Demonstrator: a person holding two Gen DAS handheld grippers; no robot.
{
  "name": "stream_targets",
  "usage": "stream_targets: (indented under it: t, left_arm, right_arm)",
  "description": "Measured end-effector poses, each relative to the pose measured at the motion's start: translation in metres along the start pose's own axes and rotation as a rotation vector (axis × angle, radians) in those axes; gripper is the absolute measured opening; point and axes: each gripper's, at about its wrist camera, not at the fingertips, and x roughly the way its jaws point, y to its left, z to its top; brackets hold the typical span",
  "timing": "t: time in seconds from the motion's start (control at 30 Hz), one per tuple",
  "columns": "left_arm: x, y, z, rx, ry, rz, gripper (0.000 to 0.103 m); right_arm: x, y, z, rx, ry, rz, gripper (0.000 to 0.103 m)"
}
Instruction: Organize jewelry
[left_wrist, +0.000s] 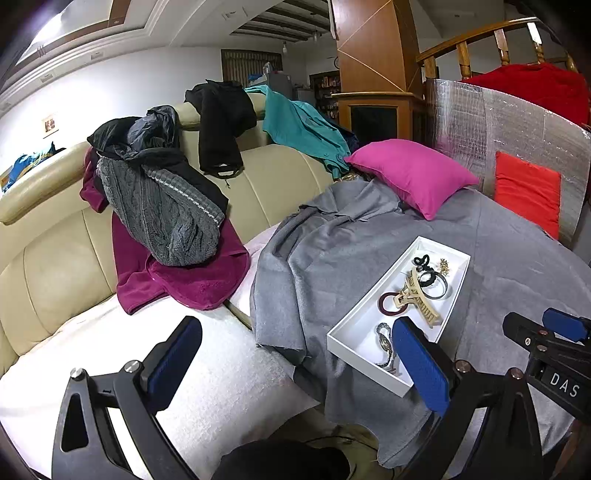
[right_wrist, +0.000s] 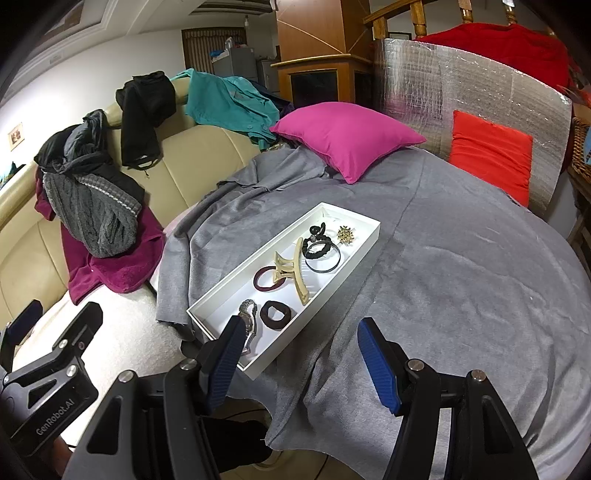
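where the cream sofa (right_wrist: 207, 155) runs along the left side, clothes lie heaped on it: a grey knit (right_wrist: 92, 218) on a magenta towel (right_wrist: 110, 273), a black garment (right_wrist: 144, 110) and a teal one (right_wrist: 229, 103) over the backrest. at the lower left of the right wrist view the left claw (right_wrist: 55, 314) shows from the side; in its own view the left claw (left_wrist: 295, 362) stands wide with nothing between its blue pads, over a white cover and the near end of the tray.

in the middle, a grey cloth (right_wrist: 443, 277) covers the surface, and a long white tray (right_wrist: 221, 291) lies on it at a slant. inside, from the near end: a metal watch (right_wrist: 249, 321), a dark scrunchie (right_wrist: 275, 314), a maroon ring (right_wrist: 264, 280) under a beige hair clip (right_wrist: 295, 273), a black scrunchie (right_wrist: 319, 249) inside a dark bangle (right_wrist: 325, 262), a small black clip (right_wrist: 317, 230) and a gold brooch (right_wrist: 346, 234).

the right claw (right_wrist: 295, 365) hangs just before the tray's near end, fairly wide and empty, one pad in front of the watch.

further right, a pink cushion (right_wrist: 347, 136) and a red cushion (right_wrist: 491, 155) lean by a silver foil panel (right_wrist: 424, 74).
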Motion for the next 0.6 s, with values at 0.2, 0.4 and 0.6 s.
stream_targets:
  t: [0.2, 0.4, 0.6]
  left_arm:
    - [0.0004, 0.0012, 0.0005, -0.005, 0.003, -0.002, 0.102]
    - [-0.0007, 0.0012, 0.0008, -0.007, 0.002, -0.003, 0.102]
    - [-0.0028, 0.0014, 0.0016, -0.015, 0.005, -0.004, 0.102]
  right_arm:
    - [0.0003, -0.0002, 0.0002, 0.006, 0.000, 0.004, 0.067]
    - [0.0001, 0.0001, 0.0002, 0.009, -0.002, 0.006, 0.067]
    - [-0.0021, -0.0002, -0.0009, 0.012, -0.009, 0.008, 0.067]
